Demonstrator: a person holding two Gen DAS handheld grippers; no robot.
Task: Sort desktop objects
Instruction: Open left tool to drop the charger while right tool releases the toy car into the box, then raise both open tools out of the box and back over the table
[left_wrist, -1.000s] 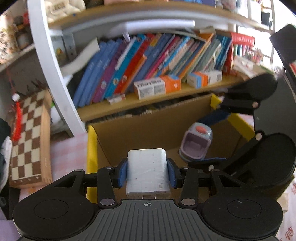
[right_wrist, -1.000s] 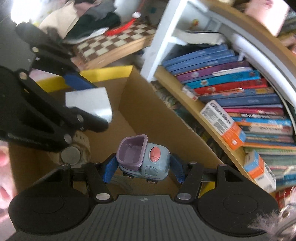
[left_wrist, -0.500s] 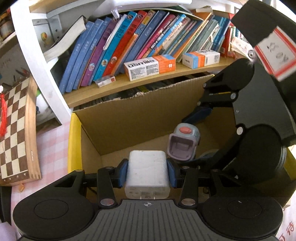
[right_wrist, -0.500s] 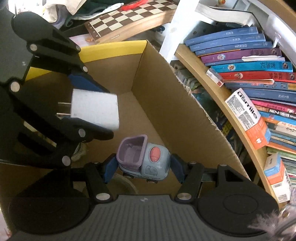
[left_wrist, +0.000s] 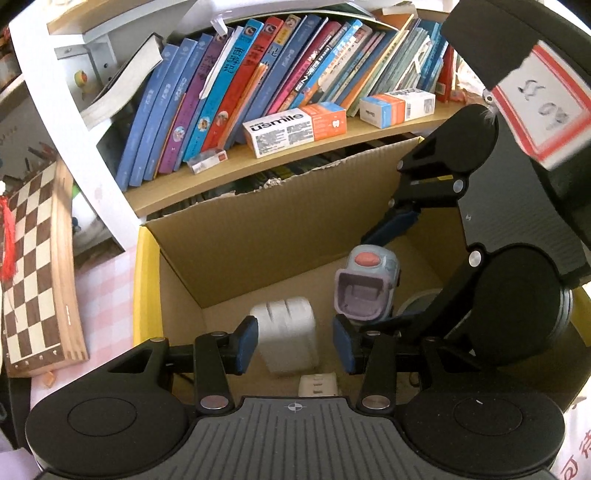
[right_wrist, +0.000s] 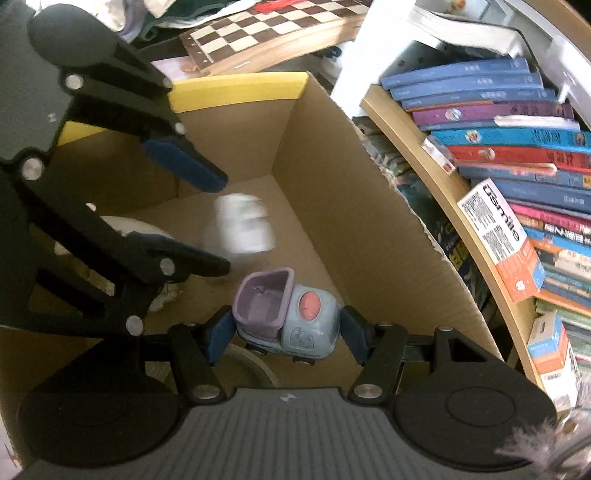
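Both grippers hang over an open cardboard box with a yellow rim. My left gripper is open; the white charger block is free of its pads and blurred, dropping into the box. It shows in the right wrist view too, below the left gripper. My right gripper still has a grey-blue toy truck with a purple bed between its pads; the jaws look slightly parted. The truck also shows in the left wrist view.
A bookshelf with books and small cartons stands right behind the box. A chessboard leans at the left on a pink checked cloth. In the box lie a white plug piece, a tape roll and a pale round object.
My left gripper has opened and let go of the white charger, which is falling into the box. Both grippers have moved lower over the box; the right still has the truck.
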